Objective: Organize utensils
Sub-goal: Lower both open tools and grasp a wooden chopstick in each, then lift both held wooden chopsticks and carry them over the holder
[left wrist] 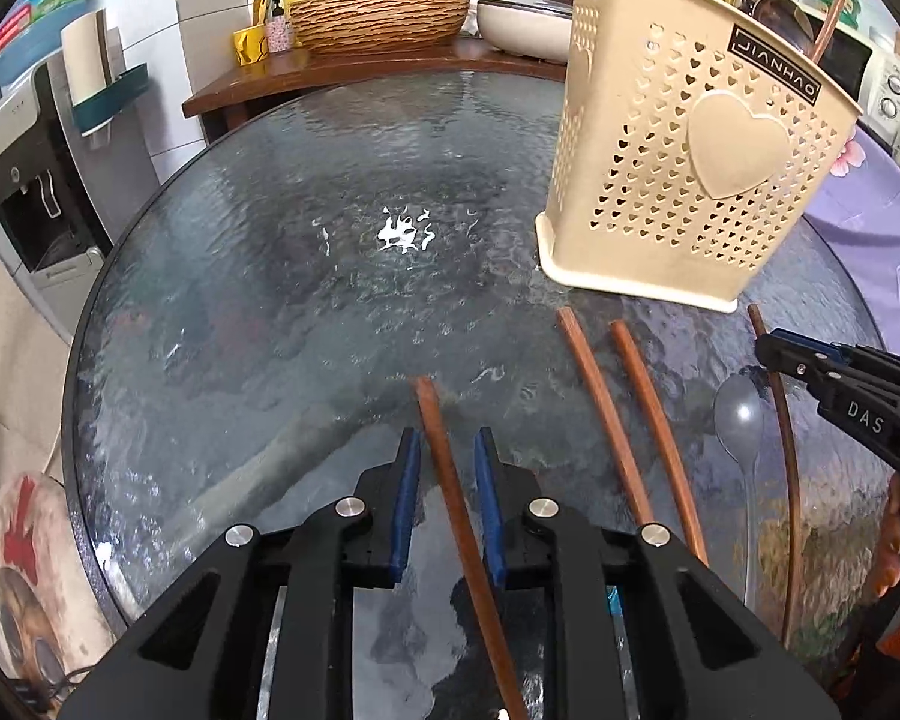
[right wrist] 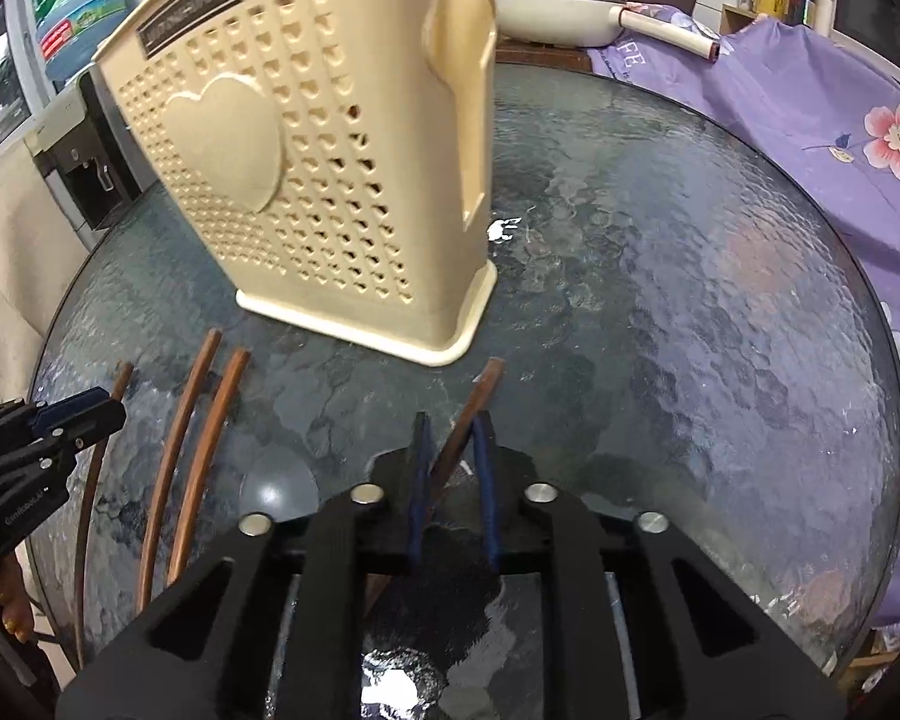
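A beige perforated utensil holder [left wrist: 684, 156] stands on the round glass table [left wrist: 306, 276]; it also shows in the right wrist view [right wrist: 330, 180]. Several brown chopsticks lie in front of it. My left gripper [left wrist: 447, 450] is open, with one chopstick [left wrist: 450, 480] lying between its blue pads, not clamped. Two chopsticks [left wrist: 624, 420] lie to its right. My right gripper [right wrist: 453, 438] is open around another chopstick [right wrist: 474, 408]; it also appears in the left wrist view [left wrist: 810, 360]. A clear plastic spoon [left wrist: 741, 420] lies between the chopsticks.
A wooden counter [left wrist: 354, 69] behind the table carries a woven basin [left wrist: 378, 18], a white pan [left wrist: 522, 24] and cups. A water dispenser [left wrist: 36, 180] stands left. Purple floral cloth [right wrist: 810, 120] covers the table's right side. A microwave [left wrist: 870, 72] is far right.
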Available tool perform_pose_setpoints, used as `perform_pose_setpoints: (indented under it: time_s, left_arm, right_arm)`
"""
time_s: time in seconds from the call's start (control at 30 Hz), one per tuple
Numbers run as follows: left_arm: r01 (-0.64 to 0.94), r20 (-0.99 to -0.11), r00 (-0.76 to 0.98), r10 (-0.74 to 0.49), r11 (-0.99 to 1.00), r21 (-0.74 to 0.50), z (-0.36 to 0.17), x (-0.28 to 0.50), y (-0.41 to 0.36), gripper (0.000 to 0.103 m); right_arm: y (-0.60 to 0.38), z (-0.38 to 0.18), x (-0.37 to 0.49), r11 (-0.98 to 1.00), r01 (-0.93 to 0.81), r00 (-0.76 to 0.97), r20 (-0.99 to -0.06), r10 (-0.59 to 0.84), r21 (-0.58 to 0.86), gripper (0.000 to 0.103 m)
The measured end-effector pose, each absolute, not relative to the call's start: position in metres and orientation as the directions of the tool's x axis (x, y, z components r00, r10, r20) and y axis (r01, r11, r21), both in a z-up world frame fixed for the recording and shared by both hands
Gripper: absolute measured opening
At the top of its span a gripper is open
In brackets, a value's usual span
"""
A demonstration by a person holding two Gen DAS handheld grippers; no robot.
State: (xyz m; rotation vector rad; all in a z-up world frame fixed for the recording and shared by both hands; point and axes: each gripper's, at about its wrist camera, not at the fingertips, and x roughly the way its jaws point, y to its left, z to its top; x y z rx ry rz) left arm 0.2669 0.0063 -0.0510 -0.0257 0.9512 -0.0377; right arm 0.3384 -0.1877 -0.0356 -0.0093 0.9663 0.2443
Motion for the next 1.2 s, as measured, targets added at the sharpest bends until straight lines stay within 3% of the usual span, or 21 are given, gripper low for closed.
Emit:
perform_pose_setpoints:
  time_s: [0.2, 0.5, 0.67, 1.0, 1.2]
  left_arm:
    - [0.017, -0.813, 0.582, -0.023, 1.0, -0.016, -0.051, 0.269, 0.005, 0.01]
    - [0.063, -0.812, 0.582, -0.038, 0.998, -0.001, -0.051, 0.273, -0.008, 0.009]
    - [0.076, -0.805, 0.584, -0.111, 0.994, -0.082, -0.051, 0.274, 0.0, 0.007]
    - [0.085, -0.713, 0.679, -0.175, 0.983, -0.16, -0.009, 0.276, 0.009, 0.007]
    - [0.11, -0.63, 0.75, -0.199, 0.978, -0.176, 0.026, 0.263, 0.01, 0.007]
  right_arm:
    - [-0.193, -0.038, 0.341, 0.974, -0.189, 0.552, -0.806, 0.213, 0.127, 0.008]
    - [-0.194, -0.04, 0.34, 0.972, -0.198, 0.551, -0.807, 0.215, 0.124, 0.008]
    - [-0.195, -0.036, 0.332, 0.967, -0.213, 0.569, -0.786, 0.241, 0.142, 0.007]
    - [-0.211, 0.003, 0.315, 0.944, -0.252, 0.658, -0.677, 0.328, 0.213, 0.007]
    - [-0.231, 0.037, 0.299, 0.877, -0.317, 0.678, -0.559, 0.476, 0.363, 0.007]
